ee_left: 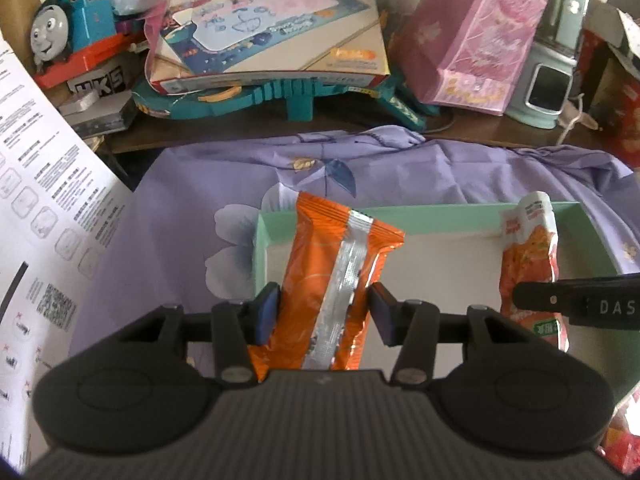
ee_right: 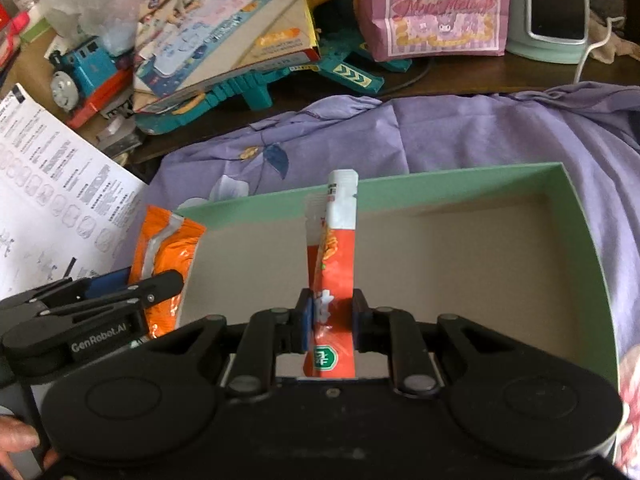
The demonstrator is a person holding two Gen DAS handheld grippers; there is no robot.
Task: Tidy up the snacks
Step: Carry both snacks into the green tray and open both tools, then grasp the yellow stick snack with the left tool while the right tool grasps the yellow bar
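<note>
step: carrying two snacks over green box (ee_right: 576, 216) | left gripper (ee_left: 322, 312) fingers clamp orange packet (ee_left: 328, 264) | right gripper (ee_right: 331, 320) fingers pinch red-white packet (ee_right: 334, 256) | next: I lower and release both inside

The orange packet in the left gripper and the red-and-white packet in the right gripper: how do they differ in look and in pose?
The orange packet is wide, with a silver seam down its middle; the red-and-white packet looks narrower, white at the top end. The left gripper holds the orange packet flat-faced to its camera; the right gripper pinches the red-and-white packet edge-on, jaws much closer. Both are gripped and hang over the green box.
</note>
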